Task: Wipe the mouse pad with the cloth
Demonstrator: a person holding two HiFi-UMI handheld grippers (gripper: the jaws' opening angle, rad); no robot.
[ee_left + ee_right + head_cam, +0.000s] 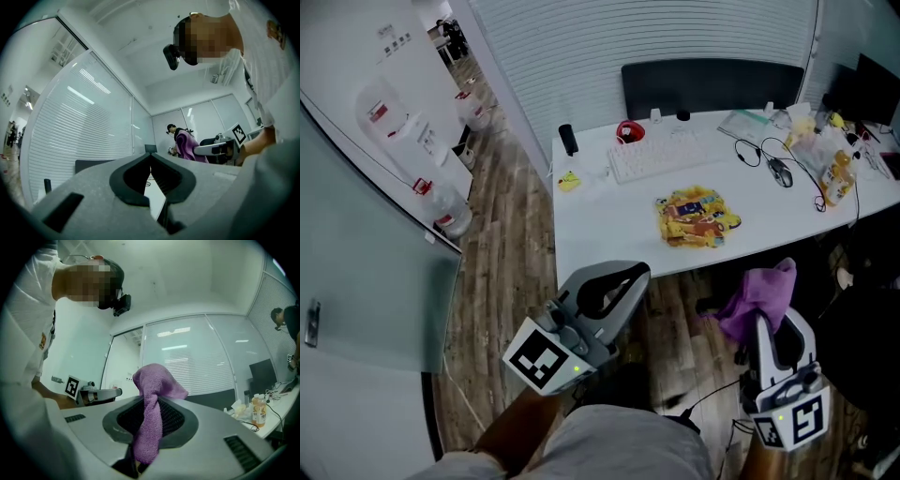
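Gripping the purple cloth point(759, 292), the right gripper point(766, 323) is held low at the person's right side. It is off the near edge of the white surface point(600, 234) and over the wood-patterned floor point(511, 234). In the right gripper view its jaws are clamped on a twisted strand of the cloth point(157, 380), whose loose end bunches up above the tips. The left gripper point(623, 281) hangs at the other side, also short of the surface. In the left gripper view the left gripper point(150, 157) has its jaw tips brought together with nothing caught between them. On the surface lies a flat yellow printed piece that looks to be the mouse pad point(696, 217), just in front of a white keyboard point(661, 155). A dark mouse point(780, 172) sits off to its right. The cloth is well apart from the mouse pad.
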